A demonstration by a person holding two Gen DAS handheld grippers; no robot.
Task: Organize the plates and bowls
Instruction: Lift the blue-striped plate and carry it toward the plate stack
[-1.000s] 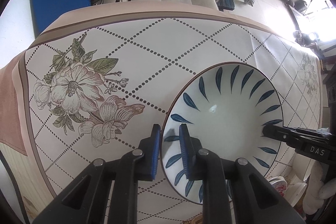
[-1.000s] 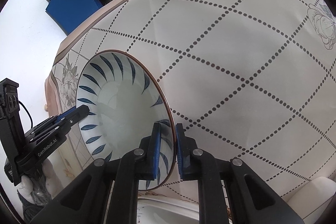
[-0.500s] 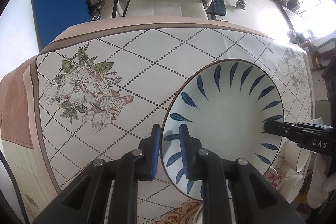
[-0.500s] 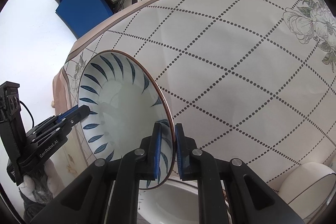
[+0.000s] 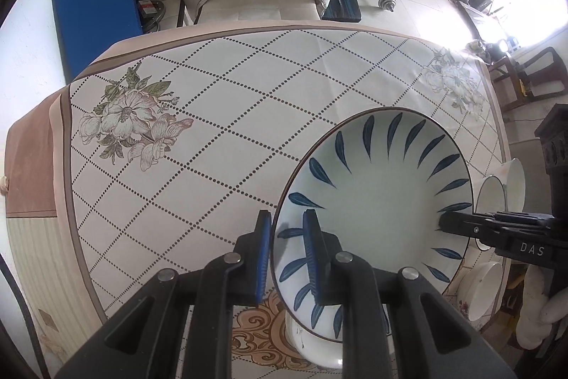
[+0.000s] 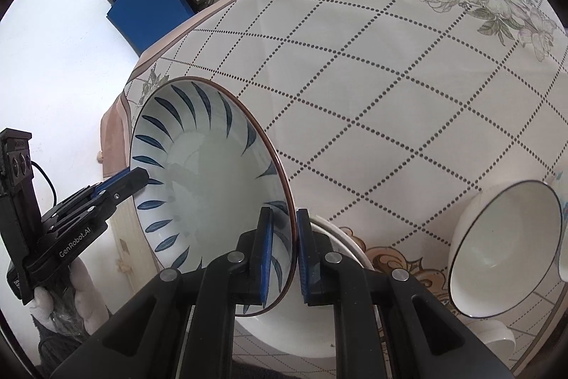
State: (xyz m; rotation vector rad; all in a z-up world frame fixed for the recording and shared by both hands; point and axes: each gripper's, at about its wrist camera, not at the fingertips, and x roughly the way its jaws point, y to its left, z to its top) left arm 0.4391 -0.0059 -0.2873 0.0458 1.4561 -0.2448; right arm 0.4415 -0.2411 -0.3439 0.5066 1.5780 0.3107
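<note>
Tabletop (image 5: 220,116): covered in a cloth with dotted diamonds and printed flowers; most of it is bare, so there is plenty of room to set things down.
Blue-leaf bowl (image 5: 376,187): the big one, held in the air above the near edge of the tabletop, carried between both claws and tipped a little toward the left one.
White plate (image 6: 340,237): lies right under the bowl on the cloth; I'd say keep the bowl well clear of it until the landing spot is chosen.
White bowls (image 6: 504,247): lying on their sides near the right corner, close to the right claw's path, so swing wide of them.
Left claw (image 5: 285,254): pinching the bowl's rim, one pad inside and one outside.
Right claw (image 6: 284,244): pinching the opposite rim the same way.
Doing it well: both hands should travel together at matching height; if one leads, the rim could twist out of a pad. Level the bowl before lowering it.
</note>
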